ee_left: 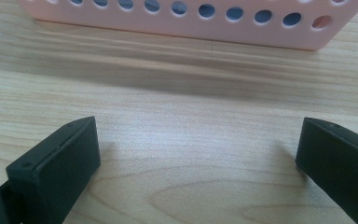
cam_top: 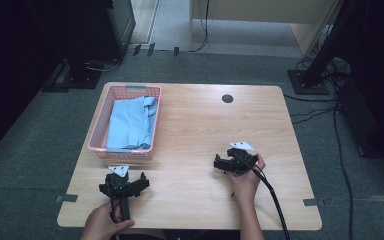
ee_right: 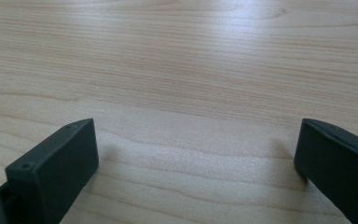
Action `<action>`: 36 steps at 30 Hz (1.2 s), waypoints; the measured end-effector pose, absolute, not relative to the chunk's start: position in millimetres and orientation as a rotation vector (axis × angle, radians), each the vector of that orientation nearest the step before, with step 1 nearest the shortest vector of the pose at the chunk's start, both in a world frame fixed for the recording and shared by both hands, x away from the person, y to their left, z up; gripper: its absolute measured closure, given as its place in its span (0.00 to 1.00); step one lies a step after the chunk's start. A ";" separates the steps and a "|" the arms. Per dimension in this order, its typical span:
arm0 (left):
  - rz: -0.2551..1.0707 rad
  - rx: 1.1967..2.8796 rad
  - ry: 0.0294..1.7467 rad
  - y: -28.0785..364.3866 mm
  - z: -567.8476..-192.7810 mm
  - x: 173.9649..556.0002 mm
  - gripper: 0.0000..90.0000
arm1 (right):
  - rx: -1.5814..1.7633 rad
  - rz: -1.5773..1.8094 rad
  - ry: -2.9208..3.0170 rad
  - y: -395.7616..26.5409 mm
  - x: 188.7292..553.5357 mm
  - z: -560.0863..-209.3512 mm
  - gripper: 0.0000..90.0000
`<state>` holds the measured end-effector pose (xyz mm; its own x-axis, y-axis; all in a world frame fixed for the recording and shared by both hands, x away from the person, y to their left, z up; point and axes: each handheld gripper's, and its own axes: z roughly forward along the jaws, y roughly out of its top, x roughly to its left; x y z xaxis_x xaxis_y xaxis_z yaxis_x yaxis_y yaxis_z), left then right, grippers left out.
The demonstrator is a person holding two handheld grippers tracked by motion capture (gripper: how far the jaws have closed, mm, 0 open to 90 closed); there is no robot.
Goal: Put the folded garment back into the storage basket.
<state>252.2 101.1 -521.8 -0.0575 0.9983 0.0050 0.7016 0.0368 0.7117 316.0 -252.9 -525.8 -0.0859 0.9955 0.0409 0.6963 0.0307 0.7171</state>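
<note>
Both grippers rest on the pale wooden surface (cam_top: pixel 195 125), fingers spread wide, gripping nothing; the left gripper (cam_top: pixel 124 186) faces the pink perforated plastic basket (cam_top: pixel 101 125), whose long axis runs away from the person, folded light-blue cloth (cam_top: pixel 130 122) inside; the right gripper (cam_top: pixel 226 163) points left.

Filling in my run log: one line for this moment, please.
left hand-held gripper: open, empty | right hand-held gripper: open, empty | blue cloth: in pink basket

Black claws (cam_top: pixel 124 186), grey plates, trailing cable (cam_top: pixel 275 200).
</note>
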 end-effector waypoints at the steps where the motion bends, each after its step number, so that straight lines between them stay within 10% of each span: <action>1: 0.763 1.715 1.813 101.1 -521.7 252.2 0.00 | 1.710 0.816 1.833 -253.7 315.7 -525.9 0.00; 36: 0.763 1.715 1.813 101.1 -521.7 252.2 0.00 | 1.747 0.785 1.785 -282.1 300.7 -526.2 0.00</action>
